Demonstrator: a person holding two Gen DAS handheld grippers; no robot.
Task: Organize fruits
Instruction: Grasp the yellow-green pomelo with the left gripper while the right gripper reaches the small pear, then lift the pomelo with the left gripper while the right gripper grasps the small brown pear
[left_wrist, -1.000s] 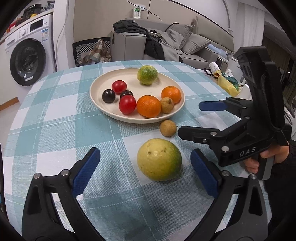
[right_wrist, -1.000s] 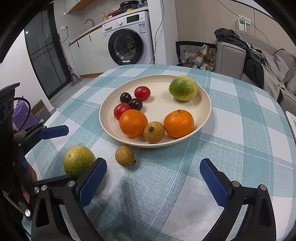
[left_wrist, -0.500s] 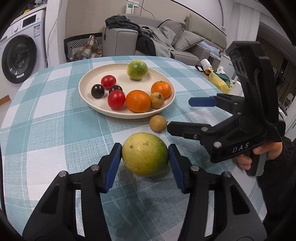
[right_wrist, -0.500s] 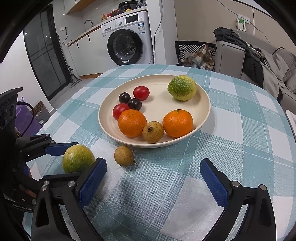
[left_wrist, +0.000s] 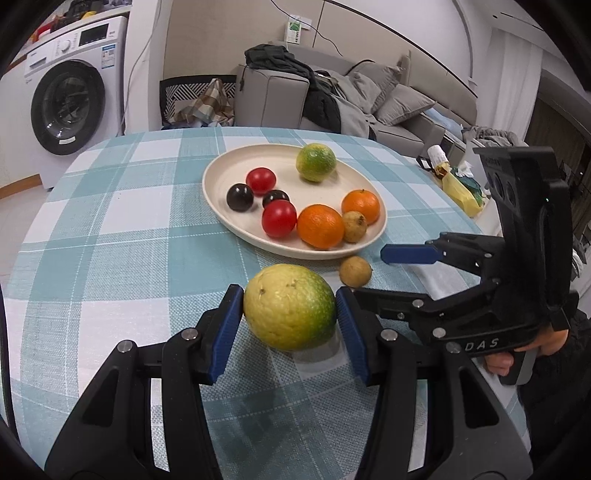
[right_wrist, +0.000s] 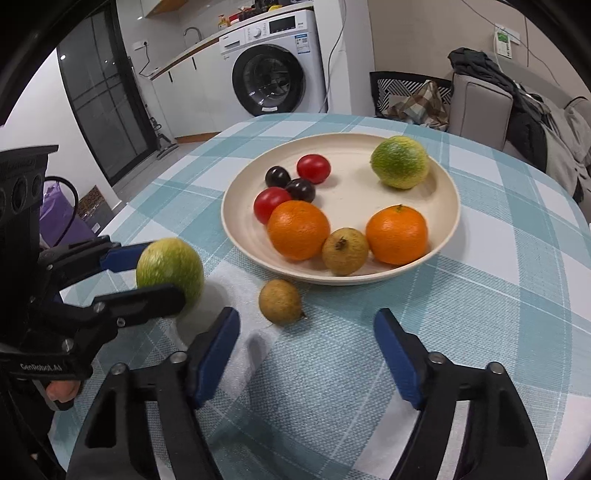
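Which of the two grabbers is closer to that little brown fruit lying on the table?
Right. The right gripper is open just short of the small brown fruit; the left gripper sits off to one side, clamped on the big green fruit.

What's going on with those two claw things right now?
Left gripper shut on large yellow-green citrus fruit. Right gripper open behind small brown round fruit. Nothing blocking.

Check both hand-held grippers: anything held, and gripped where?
The left hand-held gripper clamps the big yellow-green fruit across its middle, one pad on each side. The right hand-held gripper is open, holding nothing.
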